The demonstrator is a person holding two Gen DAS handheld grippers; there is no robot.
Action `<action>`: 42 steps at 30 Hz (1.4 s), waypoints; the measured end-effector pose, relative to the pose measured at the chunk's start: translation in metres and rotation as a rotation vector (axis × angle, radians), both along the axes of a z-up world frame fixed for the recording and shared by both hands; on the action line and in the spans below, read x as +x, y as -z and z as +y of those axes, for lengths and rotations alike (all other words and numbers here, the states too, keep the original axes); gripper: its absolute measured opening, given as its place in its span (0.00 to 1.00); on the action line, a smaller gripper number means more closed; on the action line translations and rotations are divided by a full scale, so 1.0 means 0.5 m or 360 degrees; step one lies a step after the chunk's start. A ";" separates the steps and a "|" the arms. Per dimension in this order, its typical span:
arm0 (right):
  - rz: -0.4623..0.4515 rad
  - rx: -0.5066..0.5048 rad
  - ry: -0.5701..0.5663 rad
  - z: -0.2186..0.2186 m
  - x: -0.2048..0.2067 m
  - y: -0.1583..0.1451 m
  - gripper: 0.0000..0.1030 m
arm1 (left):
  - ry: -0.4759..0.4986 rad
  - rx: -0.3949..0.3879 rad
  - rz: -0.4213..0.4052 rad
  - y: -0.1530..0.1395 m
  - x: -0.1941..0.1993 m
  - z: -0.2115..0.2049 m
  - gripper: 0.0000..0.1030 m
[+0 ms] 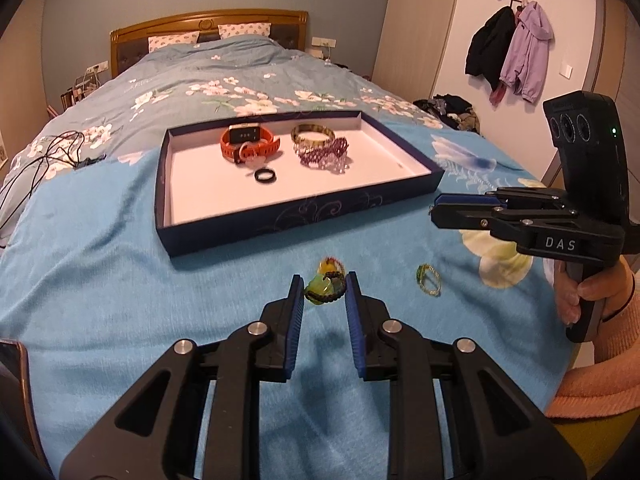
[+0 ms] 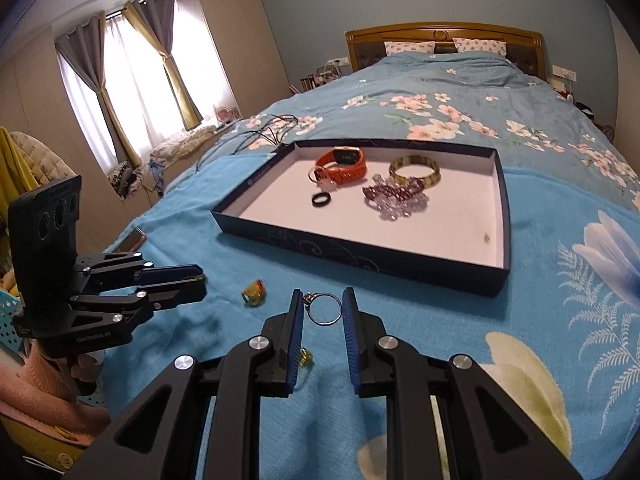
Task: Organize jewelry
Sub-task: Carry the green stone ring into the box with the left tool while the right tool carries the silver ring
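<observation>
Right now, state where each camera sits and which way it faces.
Left wrist: sits on the left gripper, faces along its fingers across the bedspread to the tray and headboard; shows the right gripper, its hand and a pink sleeve.
Right wrist: sits on the right gripper, faces the same tray, with a curtained window at left; shows the left gripper and pink sleeve.
Shared: tray, orange watch, black ring, headboard, each other's gripper.
</observation>
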State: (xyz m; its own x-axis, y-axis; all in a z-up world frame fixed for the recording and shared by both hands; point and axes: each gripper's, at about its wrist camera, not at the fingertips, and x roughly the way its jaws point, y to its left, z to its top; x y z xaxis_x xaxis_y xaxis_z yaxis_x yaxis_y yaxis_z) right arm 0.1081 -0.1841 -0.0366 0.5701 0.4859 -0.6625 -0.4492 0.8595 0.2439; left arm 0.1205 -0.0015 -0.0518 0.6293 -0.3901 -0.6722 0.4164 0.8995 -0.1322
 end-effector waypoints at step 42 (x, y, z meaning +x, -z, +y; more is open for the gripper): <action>-0.0107 0.0055 0.0059 -0.018 0.081 -0.043 0.17 | -0.0114 0.0007 -0.0137 -0.050 0.077 -0.009 0.21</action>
State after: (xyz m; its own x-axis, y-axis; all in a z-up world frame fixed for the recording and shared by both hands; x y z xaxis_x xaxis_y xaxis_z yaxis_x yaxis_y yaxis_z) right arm 0.1486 -0.1931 -0.0151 0.6306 0.4855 -0.6055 -0.4337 0.8674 0.2439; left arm 0.1592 -0.0061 -0.0267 0.7110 -0.3390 -0.6161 0.3606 0.9279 -0.0944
